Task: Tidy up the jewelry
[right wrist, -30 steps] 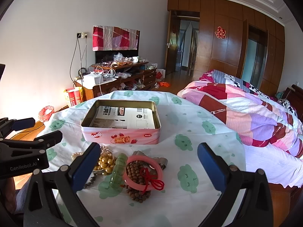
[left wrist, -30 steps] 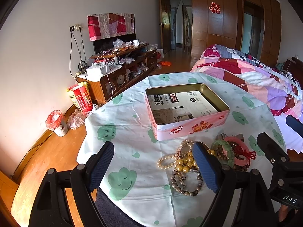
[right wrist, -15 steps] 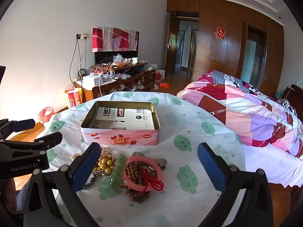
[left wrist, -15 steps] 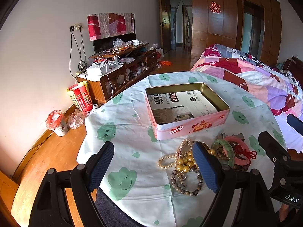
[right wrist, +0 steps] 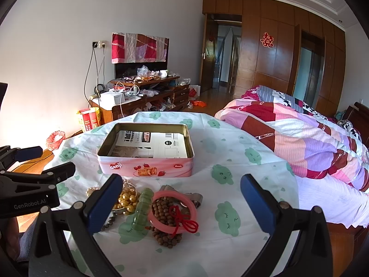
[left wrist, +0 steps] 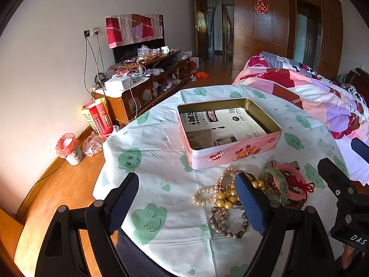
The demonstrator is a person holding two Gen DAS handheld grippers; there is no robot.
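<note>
Both tongs spread wide and empty over the jewelry heap, tin not yet filled.

I hold the left tongs [left wrist: 186, 198] and right tongs [right wrist: 182, 198] released above the surface [right wrist: 230, 138], gripping nothing; the jewelry lies in a tangle just in front of the open pink tin [right wrist: 147, 168], which holds only a printed paper liner. I judge the pink bangle [right wrist: 171, 211] and green bangle [right wrist: 141, 210] to be stiff, slick and breakable, best pinched across the rim. The brown bead strand [right wrist: 166, 237] and gold beads [right wrist: 128, 199] look limp and light, likely to drag their neighbours, so I would take them mid-strand. My left view alone shows the pearl strand [left wrist: 205, 195] and the grey bead bracelet [left wrist: 228, 226] clearly. My right view alone shows the metal piece [right wrist: 196, 198] behind the pink bangle, and the brown strand's full spread.
</note>
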